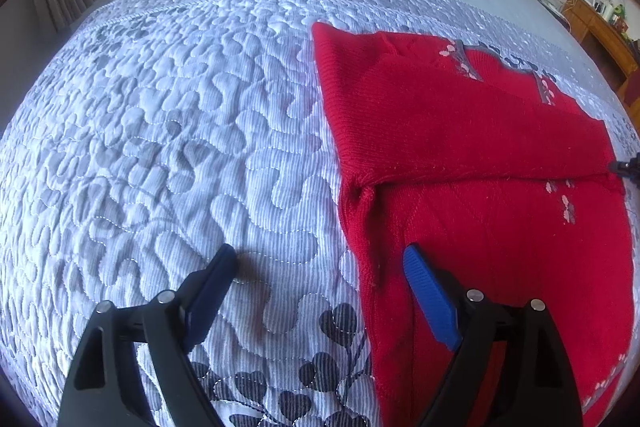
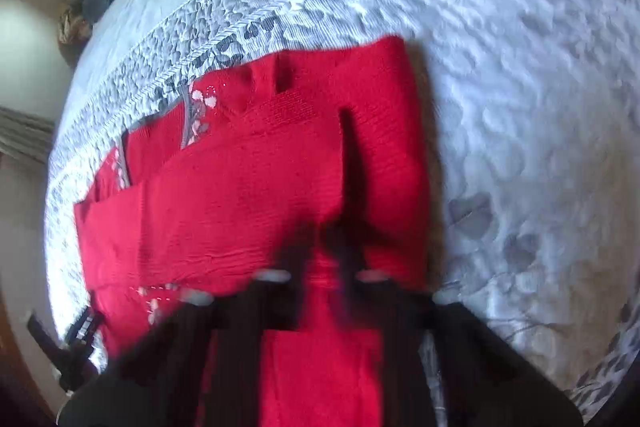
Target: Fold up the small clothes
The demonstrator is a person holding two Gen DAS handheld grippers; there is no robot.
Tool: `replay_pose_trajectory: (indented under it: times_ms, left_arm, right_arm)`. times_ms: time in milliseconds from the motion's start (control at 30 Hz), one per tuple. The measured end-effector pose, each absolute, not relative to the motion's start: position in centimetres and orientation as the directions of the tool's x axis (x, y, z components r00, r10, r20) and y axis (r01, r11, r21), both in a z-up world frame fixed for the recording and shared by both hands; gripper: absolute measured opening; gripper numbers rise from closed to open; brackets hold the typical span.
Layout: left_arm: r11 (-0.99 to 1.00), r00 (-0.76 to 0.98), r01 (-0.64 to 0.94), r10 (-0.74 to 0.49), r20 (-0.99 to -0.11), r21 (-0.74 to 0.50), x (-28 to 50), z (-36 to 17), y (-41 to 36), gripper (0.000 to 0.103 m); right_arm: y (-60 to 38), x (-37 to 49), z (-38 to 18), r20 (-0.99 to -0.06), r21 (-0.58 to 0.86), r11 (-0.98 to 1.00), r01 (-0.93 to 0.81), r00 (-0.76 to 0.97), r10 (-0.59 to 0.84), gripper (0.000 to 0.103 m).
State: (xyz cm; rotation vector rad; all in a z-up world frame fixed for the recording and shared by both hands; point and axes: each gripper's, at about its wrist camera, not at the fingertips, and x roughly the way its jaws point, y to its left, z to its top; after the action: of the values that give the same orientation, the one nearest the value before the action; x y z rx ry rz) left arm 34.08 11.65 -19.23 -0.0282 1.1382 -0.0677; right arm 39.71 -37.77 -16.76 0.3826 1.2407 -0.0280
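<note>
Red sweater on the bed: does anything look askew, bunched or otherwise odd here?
Mostly tidy. The red sweater lies flat on the quilt with a sleeve folded across it. The one irregularity is a small pucker at its left edge where that fold begins. The right wrist view is motion-blurred, so finer detail there is unclear.

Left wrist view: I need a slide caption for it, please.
Open left tongs straddle the edge of a partly folded red sweater on a quilted bedspread.

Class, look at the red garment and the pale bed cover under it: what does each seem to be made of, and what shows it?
Red folded sweater: looks like knitted yarn, matte, with fine ribbed rows and a fuzzy edge. Pale blue-grey quilted bedspread: seems a woven, padded fabric with a slight sheen; stitched curving lines puff it up.
</note>
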Motion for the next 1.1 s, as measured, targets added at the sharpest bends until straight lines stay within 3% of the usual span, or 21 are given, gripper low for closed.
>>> replay_pose_trajectory:
  times_ms: [133,400,500,633,733,867,933,1000,1100]
  left_arm:
    - [0.998,0.418,0.041,-0.066,-0.906,-0.054,34.1,-19.3,11.6,0.088]
    - [0.997,0.411,0.031,-0.074,-0.909,-0.068,34.1,-19.2,11.6,0.088]
    - [0.996,0.409,0.026,-0.088,-0.908,-0.085,34.0,-19.0,11.6,0.088]
    - [0.996,0.407,0.039,-0.089,-0.909,-0.08,33.9,-18.9,11.4,0.088]
    - [0.995,0.404,0.038,-0.095,-0.91,-0.087,34.0,-19.0,11.5,0.088]
    - [0.996,0.402,0.039,-0.088,-0.911,-0.079,33.9,-19.1,11.4,0.088]
    - [0.996,0.399,0.046,-0.085,-0.913,-0.073,33.8,-19.0,11.1,0.088]
    - [0.995,0.396,0.051,-0.1,-0.913,-0.087,33.8,-18.9,11.0,0.088]
    - [0.994,0.387,0.056,-0.112,-0.915,-0.098,33.6,-18.9,10.7,0.088]
  right_arm:
    - [-38.5,39.9,-16.6,-0.955,0.077,0.957,0.281,0.295,-0.01,0.0]
    - [-35.3,37.9,-14.4,-0.917,0.169,0.971,0.171,0.387,0.091,0.006]
    - [-32.1,38.3,-13.5,-0.903,0.225,0.971,0.082,0.391,0.176,0.014]
    - [-29.6,39.8,-15.7,-0.931,0.21,0.976,0.06,0.318,0.181,0.014]
    - [-30.1,40.0,-18.9,-0.962,0.153,0.983,0.105,0.242,0.124,0.008]
    - [-30.9,39.7,-19.1,-0.95,0.208,0.97,0.123,0.263,0.17,0.008]
    - [-31.2,39.2,-18.0,-0.946,0.216,0.966,0.139,0.276,0.172,0.014]
    - [-30.9,37.5,-16.7,-0.941,0.195,0.973,0.126,0.304,0.15,0.027]
    - [-30.0,33.3,-16.3,-0.928,0.234,0.97,0.073,0.316,0.2,0.027]
